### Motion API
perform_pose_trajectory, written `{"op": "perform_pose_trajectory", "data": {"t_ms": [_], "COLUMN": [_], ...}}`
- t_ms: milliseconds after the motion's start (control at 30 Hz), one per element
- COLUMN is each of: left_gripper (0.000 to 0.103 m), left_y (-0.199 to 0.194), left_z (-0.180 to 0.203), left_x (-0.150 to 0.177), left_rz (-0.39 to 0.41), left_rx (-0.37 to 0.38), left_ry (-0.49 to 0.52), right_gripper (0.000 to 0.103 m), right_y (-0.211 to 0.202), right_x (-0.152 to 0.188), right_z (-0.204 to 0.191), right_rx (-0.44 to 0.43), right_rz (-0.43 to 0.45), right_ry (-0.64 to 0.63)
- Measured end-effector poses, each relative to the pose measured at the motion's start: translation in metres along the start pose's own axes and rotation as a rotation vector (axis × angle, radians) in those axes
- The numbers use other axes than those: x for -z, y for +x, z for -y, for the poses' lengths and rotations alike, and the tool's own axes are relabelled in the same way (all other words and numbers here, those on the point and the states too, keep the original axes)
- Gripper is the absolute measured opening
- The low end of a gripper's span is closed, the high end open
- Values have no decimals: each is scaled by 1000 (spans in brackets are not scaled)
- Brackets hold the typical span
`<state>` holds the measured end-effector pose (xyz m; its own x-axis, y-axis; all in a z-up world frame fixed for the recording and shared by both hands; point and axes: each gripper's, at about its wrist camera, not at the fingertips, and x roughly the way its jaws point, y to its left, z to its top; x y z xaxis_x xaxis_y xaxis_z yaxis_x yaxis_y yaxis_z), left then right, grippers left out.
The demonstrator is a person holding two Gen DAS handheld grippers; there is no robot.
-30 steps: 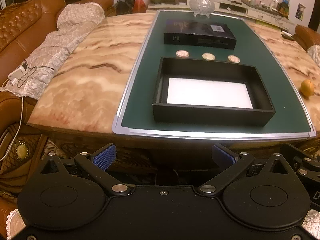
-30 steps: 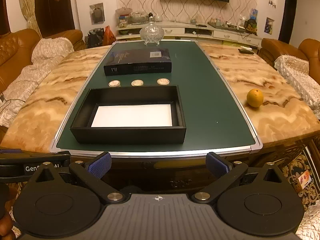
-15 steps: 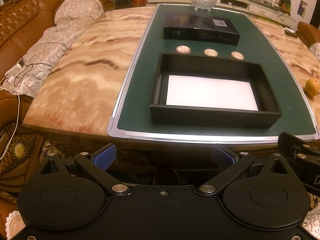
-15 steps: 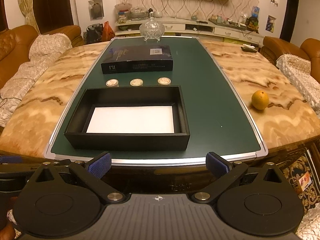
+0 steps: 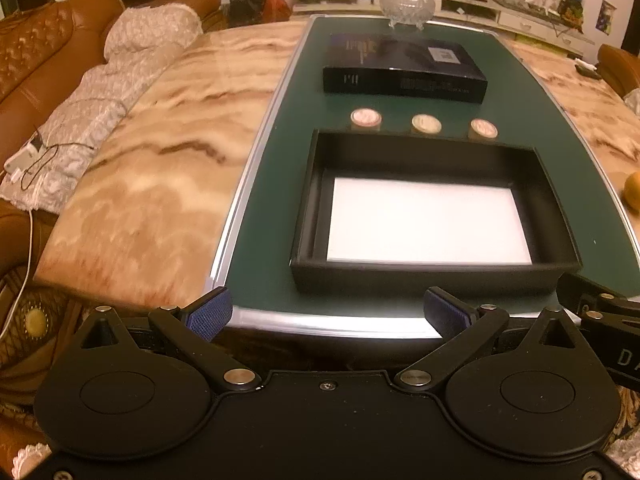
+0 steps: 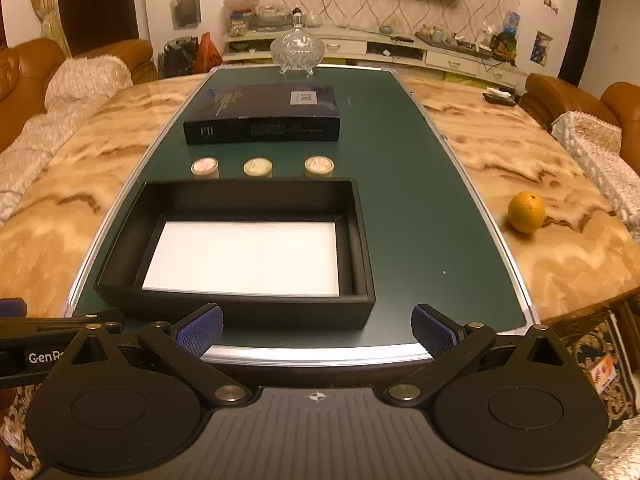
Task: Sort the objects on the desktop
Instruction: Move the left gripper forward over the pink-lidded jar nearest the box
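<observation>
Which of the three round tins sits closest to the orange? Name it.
The rightmost tin of the row, behind the black tray's far right corner; the middle tin and left tin lie farther from the orange.

we see an orange [image 6: 526, 212] near the marble table's [image 6: 520, 152] right edge, a glass jar [image 6: 296, 50] at the green mat's [image 6: 416, 216] far edge.

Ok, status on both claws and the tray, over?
Left claw open, empty. Right claw open, empty, both short of the mat's near edge. Tray holds only a white sheet; three coins sit behind it. Nothing in the way.
</observation>
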<state>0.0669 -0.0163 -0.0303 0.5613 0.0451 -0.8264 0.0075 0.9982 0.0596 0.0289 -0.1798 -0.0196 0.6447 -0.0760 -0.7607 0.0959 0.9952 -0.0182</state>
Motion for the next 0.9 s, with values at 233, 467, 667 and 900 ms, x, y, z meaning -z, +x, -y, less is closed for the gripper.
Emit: {"op": "perform_pose_trajectory", "data": {"t_ms": [233,467,667,900], "left_gripper": [103,103,103,103], "left_y": [27,54,78,101], "left_z": [5,11,11,9], "left_x": [-26,-40,-54,-76], "left_rz": [-2,-12,-9,-6], "left_rx": [6,-7,0,15], "left_ry": [-10,10,-7,-19], "right_gripper": [103,103,103,103], "right_y": [31,63,82,89], "right_x": [-20,-33,-46,-59], "right_z": [4,8,11,1], "right_rx": [-16,-59,-65,-27], "right_rz": [-21,-45,-45,33], "right_ry": [21,61,125,193]}}
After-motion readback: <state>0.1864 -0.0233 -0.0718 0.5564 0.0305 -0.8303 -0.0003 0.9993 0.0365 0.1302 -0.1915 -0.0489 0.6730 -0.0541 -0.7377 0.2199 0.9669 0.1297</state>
